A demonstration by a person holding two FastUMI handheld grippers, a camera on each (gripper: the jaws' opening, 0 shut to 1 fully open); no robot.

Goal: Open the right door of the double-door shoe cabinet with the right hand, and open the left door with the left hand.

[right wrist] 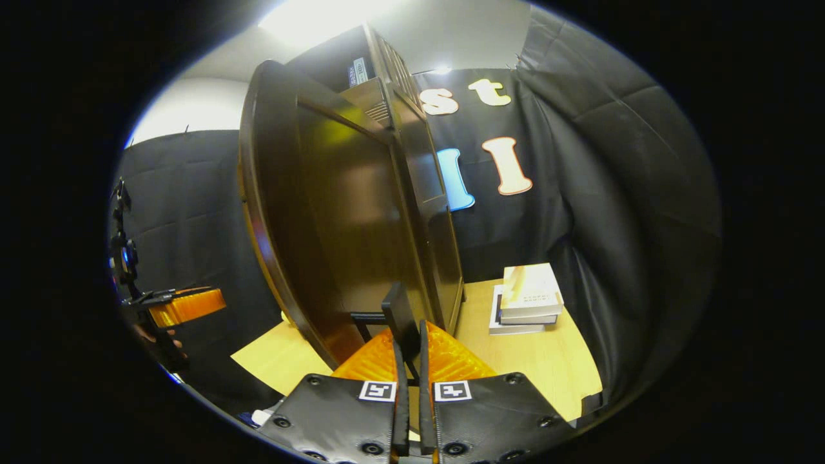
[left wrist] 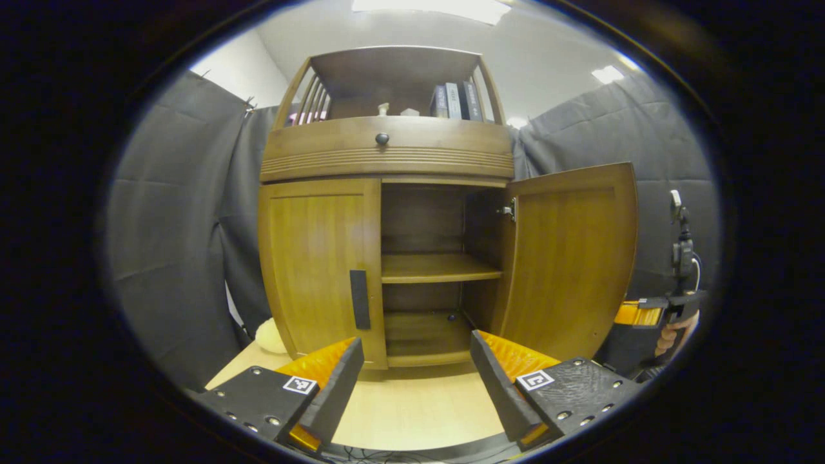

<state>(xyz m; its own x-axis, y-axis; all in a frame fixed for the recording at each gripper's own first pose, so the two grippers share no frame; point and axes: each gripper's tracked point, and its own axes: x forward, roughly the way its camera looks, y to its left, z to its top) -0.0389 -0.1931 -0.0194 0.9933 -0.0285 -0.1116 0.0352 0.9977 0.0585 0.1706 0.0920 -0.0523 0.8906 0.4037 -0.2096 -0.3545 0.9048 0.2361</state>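
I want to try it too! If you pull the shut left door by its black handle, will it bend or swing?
The left door is probably stiff: it looks like solid wood. It should swing on side hinges, as the open right door did. Its black handle looks flat, so fingers might slip.

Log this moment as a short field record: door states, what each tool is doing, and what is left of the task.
right door: brown wooden right door, swung wide open
left door: brown wooden left door, closed, its dark vertical handle untouched
right tool: right tool, fingers closed on the right door's dark handle
left tool: left tool, fingers spread, short of the left door, holding nothing
cabinet interior: bare wooden shelf
remaining: left door to open
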